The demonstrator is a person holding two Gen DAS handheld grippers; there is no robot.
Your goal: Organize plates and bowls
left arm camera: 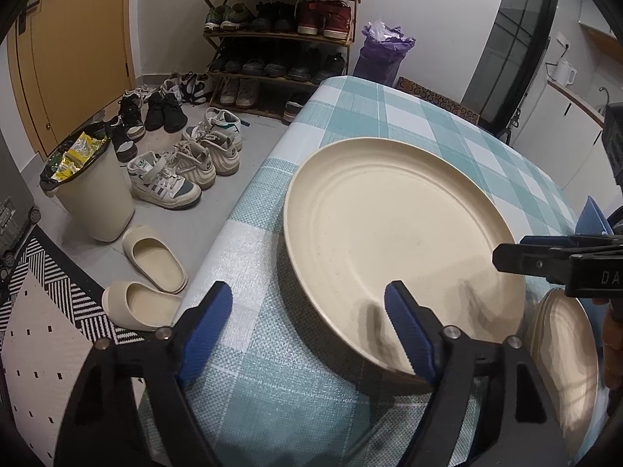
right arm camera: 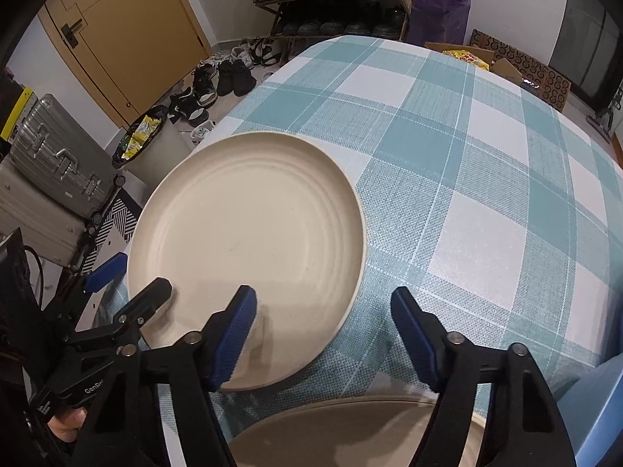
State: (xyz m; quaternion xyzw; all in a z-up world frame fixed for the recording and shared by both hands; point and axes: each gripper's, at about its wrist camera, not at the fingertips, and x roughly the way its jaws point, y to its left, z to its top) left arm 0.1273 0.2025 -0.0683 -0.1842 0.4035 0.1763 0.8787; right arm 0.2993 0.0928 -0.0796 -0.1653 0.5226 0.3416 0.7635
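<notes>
- A large cream plate lay flat on the checked tablecloth, close to the table's near-left edge.
- The left gripper straddled the plate's near rim, 1 blue pad over the plate and the other outside it; jaws apart, not pressing.
- The right gripper likewise straddled the rim, jaws apart, gripping nothing.
- A second cream dish sat just below the right gripper.
- Shoes and a bin stood on the floor.
</notes>
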